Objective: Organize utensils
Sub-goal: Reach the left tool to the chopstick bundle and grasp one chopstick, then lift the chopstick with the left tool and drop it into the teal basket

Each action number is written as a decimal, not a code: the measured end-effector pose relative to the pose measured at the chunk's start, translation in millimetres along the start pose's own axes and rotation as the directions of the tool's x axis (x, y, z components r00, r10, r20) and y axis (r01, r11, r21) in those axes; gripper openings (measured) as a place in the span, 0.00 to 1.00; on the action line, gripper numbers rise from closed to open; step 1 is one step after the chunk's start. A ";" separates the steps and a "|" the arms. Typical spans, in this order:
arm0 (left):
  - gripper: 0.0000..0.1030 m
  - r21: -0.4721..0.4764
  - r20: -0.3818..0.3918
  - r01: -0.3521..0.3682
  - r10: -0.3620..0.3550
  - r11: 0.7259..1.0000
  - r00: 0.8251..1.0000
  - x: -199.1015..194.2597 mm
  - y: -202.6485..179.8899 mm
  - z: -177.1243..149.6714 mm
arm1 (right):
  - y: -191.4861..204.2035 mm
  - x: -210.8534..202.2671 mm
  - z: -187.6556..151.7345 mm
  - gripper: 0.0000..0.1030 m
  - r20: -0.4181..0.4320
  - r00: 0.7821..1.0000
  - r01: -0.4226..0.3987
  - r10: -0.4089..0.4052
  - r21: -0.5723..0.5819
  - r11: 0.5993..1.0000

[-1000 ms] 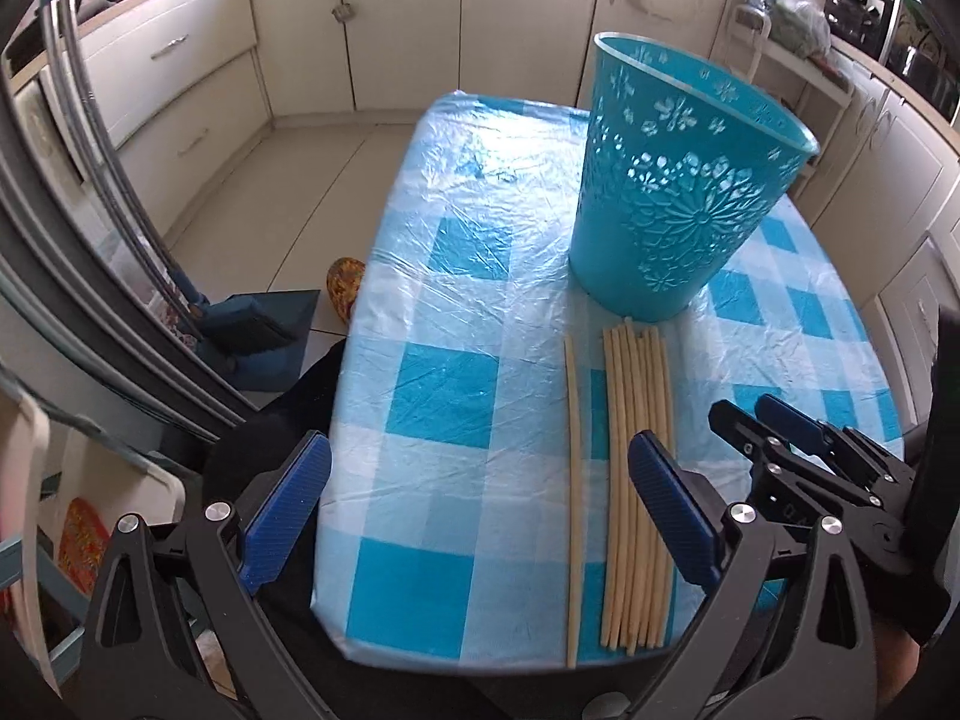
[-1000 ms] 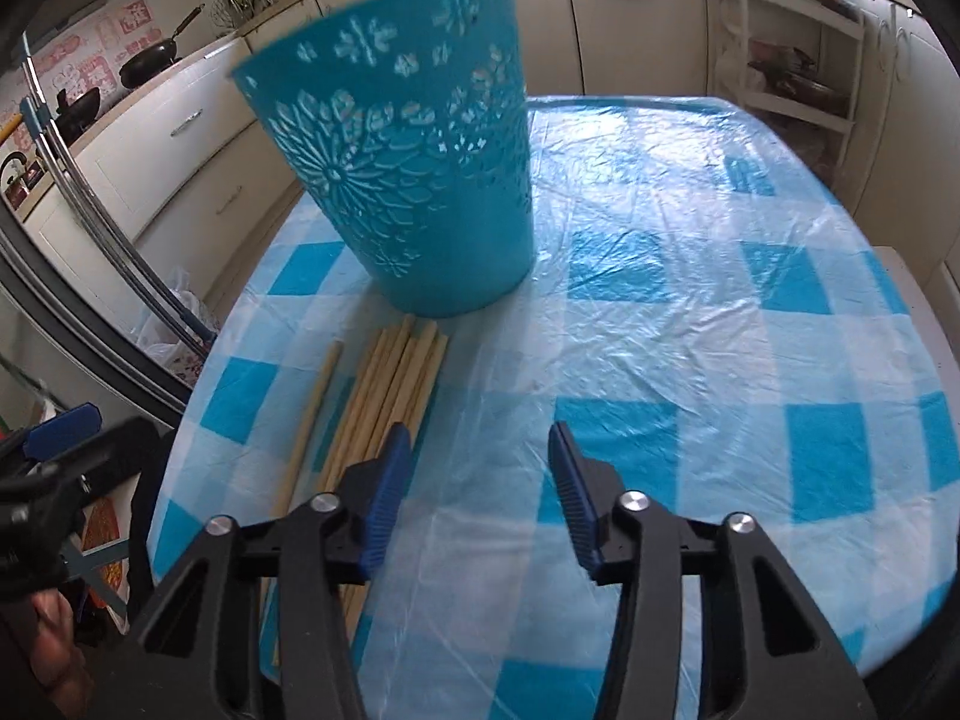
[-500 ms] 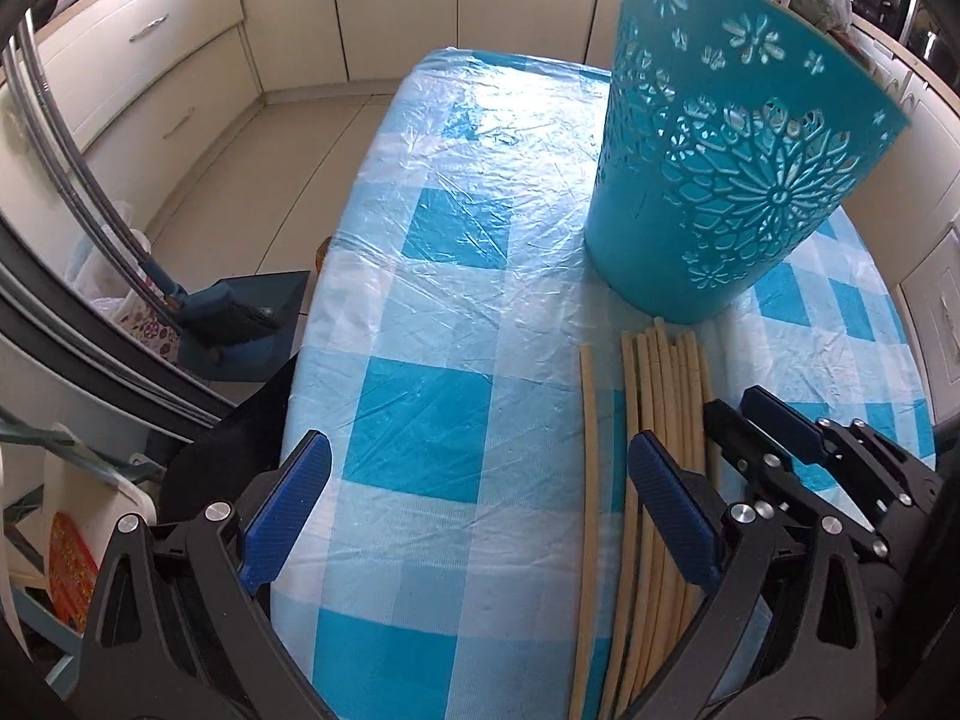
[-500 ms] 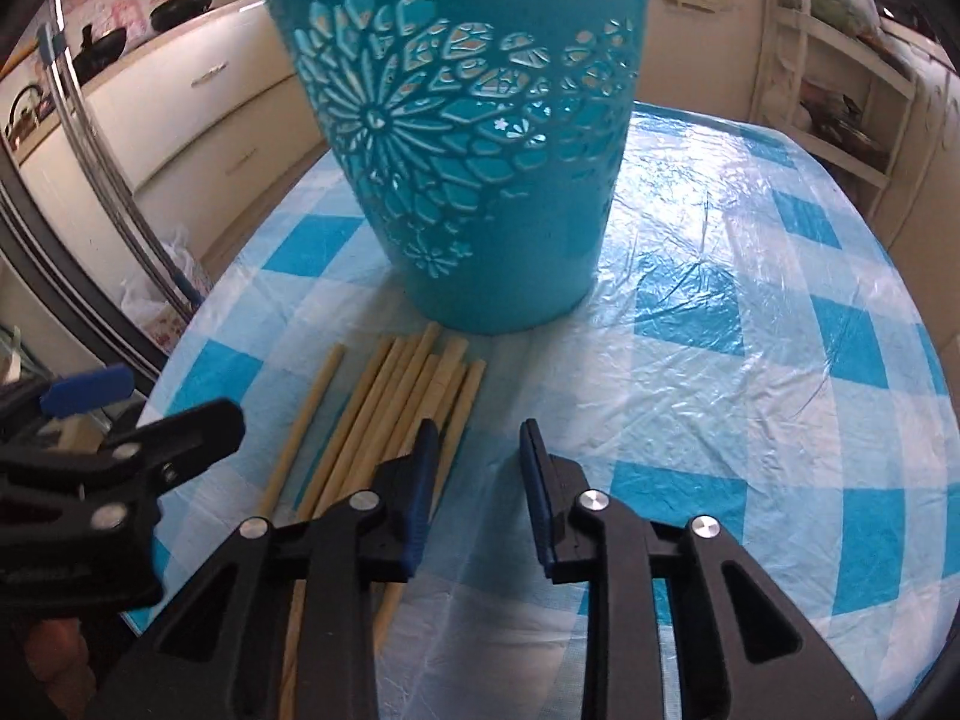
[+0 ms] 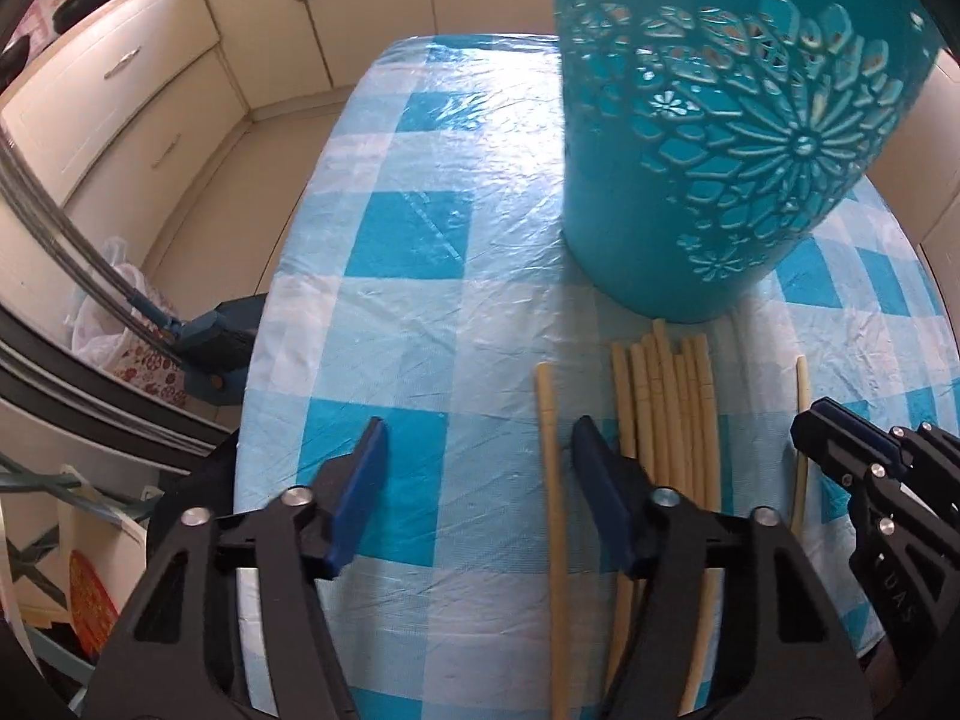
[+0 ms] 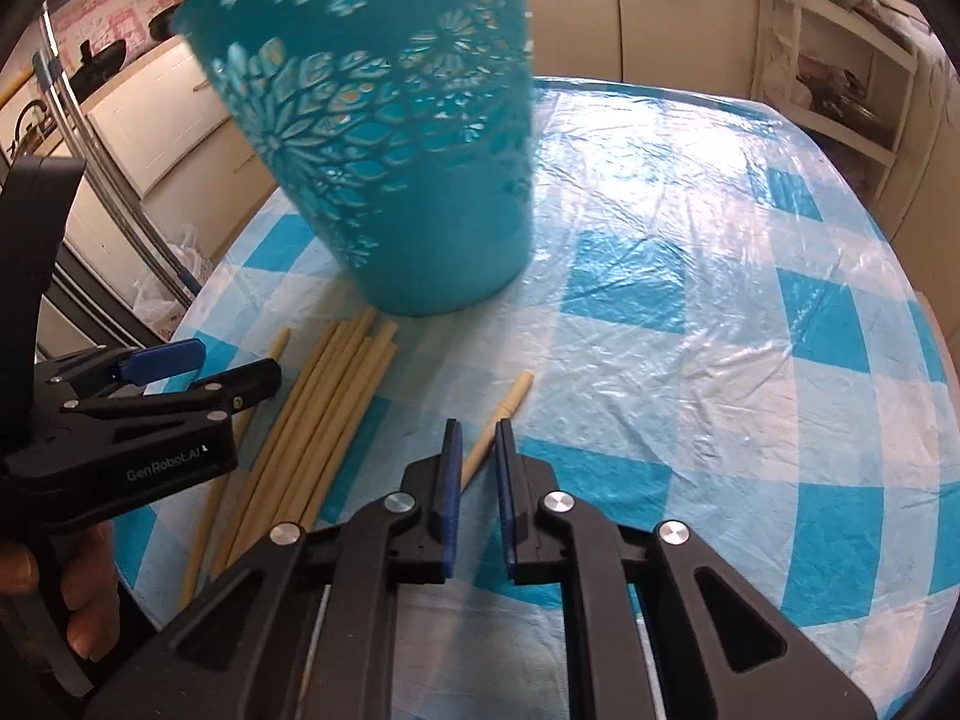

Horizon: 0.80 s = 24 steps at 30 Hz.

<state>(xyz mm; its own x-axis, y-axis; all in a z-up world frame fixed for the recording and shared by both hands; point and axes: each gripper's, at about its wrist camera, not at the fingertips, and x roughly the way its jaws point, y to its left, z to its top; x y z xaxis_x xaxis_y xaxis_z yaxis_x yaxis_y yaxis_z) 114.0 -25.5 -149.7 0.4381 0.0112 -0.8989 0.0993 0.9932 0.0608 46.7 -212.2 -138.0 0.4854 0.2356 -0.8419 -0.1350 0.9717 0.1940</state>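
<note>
The right wrist view shows the right gripper point(image 6: 477, 468) clenched on one chopstick point(image 6: 501, 411), pulled apart from the bundle of chopsticks point(image 6: 327, 414). Only the left wrist view shows the left gripper point(image 5: 477, 471) spread wide, holding nothing, beside a lone stick point(image 5: 549, 450). The teal basket point(image 6: 408, 180) stands on the checked tablecloth point(image 6: 690, 360) just behind the bundle; its inside is hidden.

Left tool point(image 5: 474, 480) held low with jaws spread wide — right tool point(image 6: 477, 468) beside it, jaws nearly closed
</note>
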 end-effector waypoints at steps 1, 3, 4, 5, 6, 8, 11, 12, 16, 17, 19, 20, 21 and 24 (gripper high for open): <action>0.38 0.004 0.003 0.022 -0.022 1.000 1.000 -0.6 -1.9 -0.2 | -2.4 0.1 0.2 0.11 -0.001 1.000 -0.013 0.013 0.016 1.000; 0.22 0.021 0.003 0.051 -0.051 0.998 0.999 -1.0 -5.1 1.9 | -3.4 0.1 0.0 0.11 -0.002 1.000 -0.028 0.028 0.039 0.999; 0.13 0.032 0.000 0.060 -0.060 0.998 0.998 -1.3 -8.3 2.2 | -2.1 0.1 -0.9 0.11 -0.003 0.999 -0.032 0.032 0.044 0.999; 0.06 0.041 -0.008 0.076 -0.075 0.996 0.997 -0.9 -10.3 4.1 | -3.1 -0.6 -1.4 0.11 -0.004 0.999 -0.036 0.036 0.049 0.998; 0.05 0.042 -0.014 0.084 -0.084 0.996 0.996 -1.7 -12.3 4.6 | -2.0 -1.8 -4.4 0.11 -0.004 0.999 -0.042 0.043 0.058 0.997; 0.05 0.030 -0.026 0.119 -0.118 0.992 0.993 -1.7 -10.7 6.6 | -5.6 -3.0 -4.3 0.11 -0.007 0.999 -0.051 0.052 0.082 0.995; 0.05 -0.014 -0.013 0.188 -0.189 0.982 0.982 -8.8 2.5 10.2 | -10.6 -4.7 -6.0 0.11 0.002 0.999 -0.054 0.054 0.123 0.991; 0.05 -0.029 0.002 0.207 -0.207 0.978 0.978 -14.8 8.9 11.5 | -11.2 -5.7 -6.6 0.11 0.009 0.999 -0.050 0.050 0.121 0.991; 0.05 -0.076 0.077 0.282 -0.276 0.956 0.958 -43.4 32.2 17.1 | -13.4 -7.4 -10.3 0.11 0.046 0.998 -0.041 0.037 0.094 0.995; 0.05 -0.082 0.092 0.294 -0.287 0.952 0.954 -49.1 36.8 18.3 | -14.5 -6.7 -10.5 0.11 0.054 0.998 -0.042 0.038 0.090 0.995; 0.05 -0.091 0.134 0.323 -0.310 0.942 0.941 -66.5 48.7 22.5 | -18.3 -6.5 -11.6 0.11 0.080 0.996 -0.057 0.050 0.086 0.995; 0.05 -0.094 0.157 0.336 -0.319 0.937 0.935 -76.1 53.7 24.5 | -19.8 -5.7 -12.8 0.11 0.094 0.994 -0.066 0.058 0.084 0.994; 0.05 -0.095 0.175 0.347 -0.328 0.933 0.928 -84.2 57.6 26.7 | -20.7 -3.0 -13.8 0.11 0.102 0.993 -0.075 0.066 0.090 0.993; 0.05 -0.094 0.248 0.386 -0.354 0.918 0.902 -117.4 63.8 35.6 | -25.5 -1.8 -12.8 0.11 0.107 0.989 -0.111 0.099 0.120 0.986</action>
<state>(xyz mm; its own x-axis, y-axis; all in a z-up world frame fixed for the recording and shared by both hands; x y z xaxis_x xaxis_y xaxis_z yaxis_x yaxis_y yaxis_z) 100.7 32.4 -24.8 0.5815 -0.3702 -0.7244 0.1761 0.9266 -0.3322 38.2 -237.6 -147.8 0.5591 0.3310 -0.7601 -0.0832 0.9346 0.3458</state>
